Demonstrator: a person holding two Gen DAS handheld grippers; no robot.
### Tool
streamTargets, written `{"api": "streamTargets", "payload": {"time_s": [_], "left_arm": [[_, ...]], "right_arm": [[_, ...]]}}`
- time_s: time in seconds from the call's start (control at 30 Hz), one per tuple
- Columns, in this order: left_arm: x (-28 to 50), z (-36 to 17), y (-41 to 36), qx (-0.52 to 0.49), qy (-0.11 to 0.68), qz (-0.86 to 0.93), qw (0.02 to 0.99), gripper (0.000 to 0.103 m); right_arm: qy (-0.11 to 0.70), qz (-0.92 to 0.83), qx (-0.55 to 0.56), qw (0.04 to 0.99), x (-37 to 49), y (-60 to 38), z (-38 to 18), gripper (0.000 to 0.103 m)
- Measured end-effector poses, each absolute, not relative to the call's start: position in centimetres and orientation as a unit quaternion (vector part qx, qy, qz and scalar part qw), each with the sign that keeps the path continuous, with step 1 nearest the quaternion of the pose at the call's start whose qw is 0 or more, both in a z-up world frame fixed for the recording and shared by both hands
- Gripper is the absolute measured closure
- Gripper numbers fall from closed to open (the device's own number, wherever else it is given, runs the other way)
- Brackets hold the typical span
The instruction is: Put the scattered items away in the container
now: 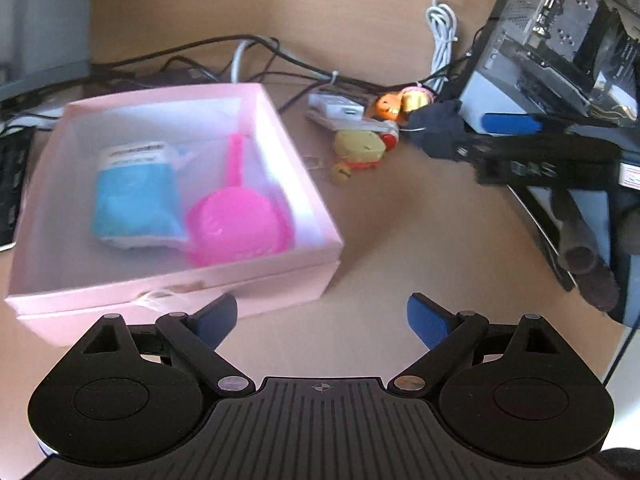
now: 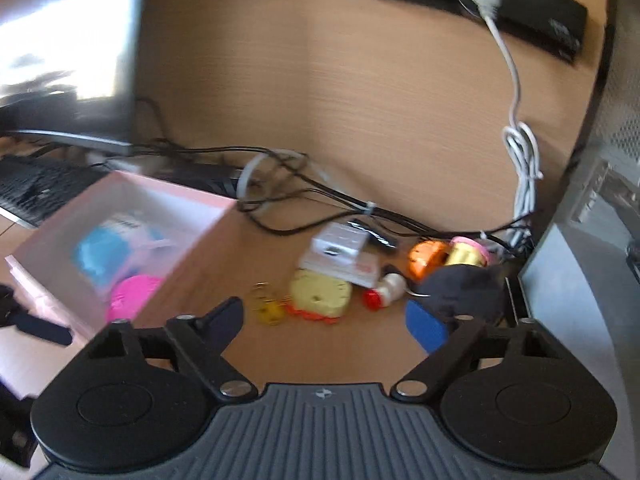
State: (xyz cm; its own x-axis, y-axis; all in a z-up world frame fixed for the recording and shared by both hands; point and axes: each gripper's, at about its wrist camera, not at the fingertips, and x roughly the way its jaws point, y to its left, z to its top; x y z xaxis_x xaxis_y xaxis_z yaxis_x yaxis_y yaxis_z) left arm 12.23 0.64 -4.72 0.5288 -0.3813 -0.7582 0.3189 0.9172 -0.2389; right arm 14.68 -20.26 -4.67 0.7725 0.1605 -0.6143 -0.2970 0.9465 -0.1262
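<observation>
Left wrist view: my left gripper (image 1: pixel 322 318) has its blue-padded jaws spread wide with nothing between them, only bare desk (image 1: pixel 380 240). Just ahead of the left jaw sits the pink box (image 1: pixel 172 286), its near wall almost touching that jaw's tip. Inside it lie a blue packet (image 1: pixel 136 200) and a pink scoop (image 1: pixel 240 220), side by side. Farther off, ahead and to the right of the jaws, I see the scattered pile: a yellow toy (image 1: pixel 360 146), a white adapter (image 1: pixel 338 106) and an orange figure (image 1: pixel 388 106).

In the right wrist view, my right gripper (image 2: pixel 324 320) also stands apart and empty. The yellow toy (image 2: pixel 320 292) lies just beyond the gap, a small red-capped bottle (image 2: pixel 384 290) beside it toward the right jaw, and a dark cloth (image 2: pixel 464 288) touching past the right jaw's tip. The pink box (image 2: pixel 132 200) is off past the left jaw. Cables (image 2: pixel 320 192) trail behind it all.
</observation>
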Motion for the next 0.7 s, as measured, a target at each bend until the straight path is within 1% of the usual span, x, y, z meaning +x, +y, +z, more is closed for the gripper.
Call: {"api": "streamTargets", "payload": {"time_s": [0.07,0.1,0.13,0.2,0.27,0.37,0.4,0.43,0.6,0.63,0.7], "left_arm": [[12.9,-4.4,-0.4,-0.024,0.431,-0.197,0.88,0.008],[13.0,-4.1,-0.8,-0.019,0.426,-0.195,0.883,0.008],[13.3,-3.9,-1.1,-0.02,0.425,-0.197,0.883,0.008],[13.3,-3.5,-1.6,-0.023,0.424,-0.189,0.886,0.008],[12.7,-3.3,-1.7,-0.021,0.427,-0.173,0.887,0.008],[10.7,-3.2,-1.0,-0.044,0.444,-0.14,0.884,0.006],[9.9,-3.4,-0.7,-0.051,0.452,-0.127,0.881,0.006],[9.1,-3.6,-0.5,-0.055,0.461,-0.112,0.879,0.005],[5.8,-4.4,0.1,-0.046,0.481,-0.059,0.873,0.005],[5.4,-4.5,0.4,-0.049,0.483,-0.051,0.873,0.005],[4.8,-4.7,0.9,-0.06,0.486,-0.04,0.871,0.005]], "right_arm": [[0.321,0.114,-0.106,0.934,16.3,-20.5,-5.2,0.035],[0.32,0.113,-0.103,0.935,17.0,-20.8,-5.3,0.037],[0.318,0.113,-0.101,0.936,17.7,-20.8,-5.6,0.037],[0.313,0.118,-0.099,0.937,19.3,-20.8,-6.1,0.037],[0.306,0.116,-0.095,0.94,21.2,-20.4,-6.7,0.034],[0.311,0.111,-0.076,0.941,24.4,-19.7,-7.4,0.031],[0.317,0.11,-0.068,0.94,25.5,-19.3,-7.8,0.026],[0.323,0.109,-0.06,0.938,26.6,-18.9,-8.3,0.025],[0.344,0.083,-0.072,0.932,30.0,-17.4,-10.9,0.025],[0.348,0.081,-0.076,0.931,30.3,-17.4,-11.2,0.028],[0.358,0.092,-0.066,0.927,30.3,-18.0,-11.2,0.054]]}}
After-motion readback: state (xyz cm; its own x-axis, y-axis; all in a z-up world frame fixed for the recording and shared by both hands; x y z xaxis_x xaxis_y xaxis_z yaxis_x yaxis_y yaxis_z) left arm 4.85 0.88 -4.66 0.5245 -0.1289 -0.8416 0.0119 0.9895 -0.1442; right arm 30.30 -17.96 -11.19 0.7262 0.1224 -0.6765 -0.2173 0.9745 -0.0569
